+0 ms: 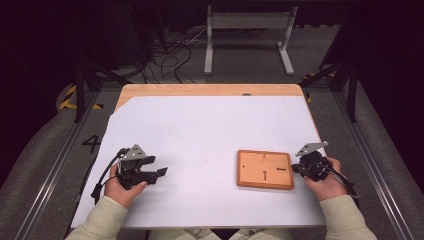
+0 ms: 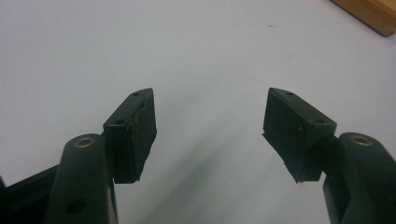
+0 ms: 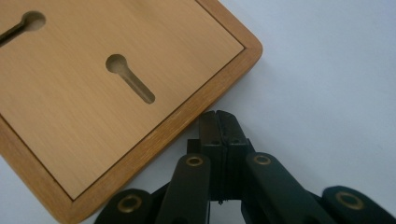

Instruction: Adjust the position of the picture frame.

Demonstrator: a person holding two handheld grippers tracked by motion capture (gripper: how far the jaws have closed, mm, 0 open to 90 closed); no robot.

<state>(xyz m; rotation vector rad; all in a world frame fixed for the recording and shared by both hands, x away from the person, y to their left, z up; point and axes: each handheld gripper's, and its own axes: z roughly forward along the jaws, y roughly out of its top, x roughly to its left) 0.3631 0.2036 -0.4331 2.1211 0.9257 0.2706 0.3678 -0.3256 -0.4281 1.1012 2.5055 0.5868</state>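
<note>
A flat wooden board [image 1: 265, 169] with keyhole slots lies back side up on the white table cover, right of the middle. In the right gripper view the board [image 3: 107, 84] fills the upper left, its two slots visible. My right gripper [image 3: 220, 116] is shut with nothing between its jaws, the tips right at the board's edge; whether they touch it I cannot tell. In the high view the right gripper [image 1: 296, 169] sits at the board's right edge. My left gripper [image 1: 161, 172] rests at the table's left, open and empty [image 2: 209, 119], pointing toward the board's corner [image 2: 369, 14].
The white cover [image 1: 210, 130] spans most of the wooden table [image 1: 210, 90]. Beyond the far edge stand a grey metal frame [image 1: 247, 30] and loose cables [image 1: 170, 55] on the floor. Metal rails run along both sides.
</note>
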